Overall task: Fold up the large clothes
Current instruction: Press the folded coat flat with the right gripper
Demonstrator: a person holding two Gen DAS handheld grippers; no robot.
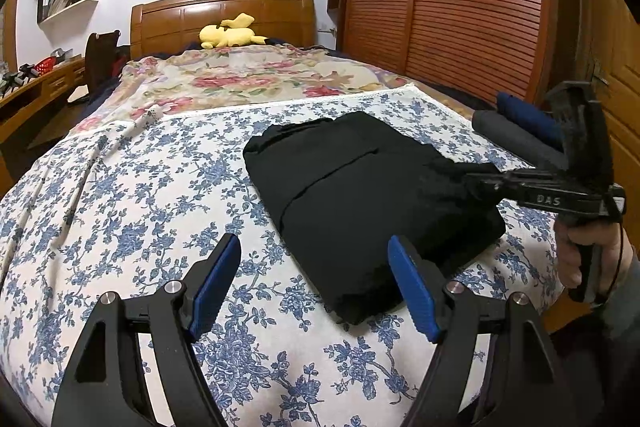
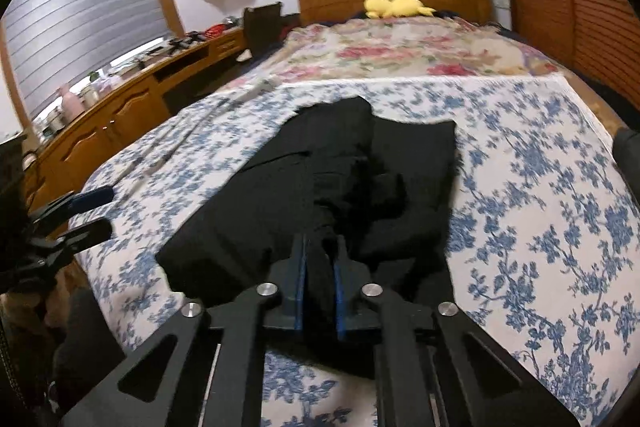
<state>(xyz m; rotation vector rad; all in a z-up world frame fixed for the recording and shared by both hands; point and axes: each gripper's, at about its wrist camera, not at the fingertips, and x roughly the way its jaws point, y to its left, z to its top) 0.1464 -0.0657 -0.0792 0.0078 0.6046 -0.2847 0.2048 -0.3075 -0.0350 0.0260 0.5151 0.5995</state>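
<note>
One black garment point(image 1: 360, 195) lay folded on the blue-flowered sheet point(image 1: 120, 207) of the bed, toward its right side and foot end. It formed a thick, roughly rectangular bundle with a seam or fold line running along its length and a rumpled collar end pointing toward the headboard point(image 1: 224, 15). Seen from the right wrist, its near part was bunched and creased. The right gripper point(image 2: 320, 259) had its blue pads closed on a pinch of that black cloth at the near edge. The left gripper point(image 1: 316, 287) hovered just beside the garment's near left corner with its jaws wide apart and nothing between them. Beyond the sheet lay a red-flowered blanket point(image 1: 248, 75) and a yellow plush point(image 1: 232, 35).
</note>
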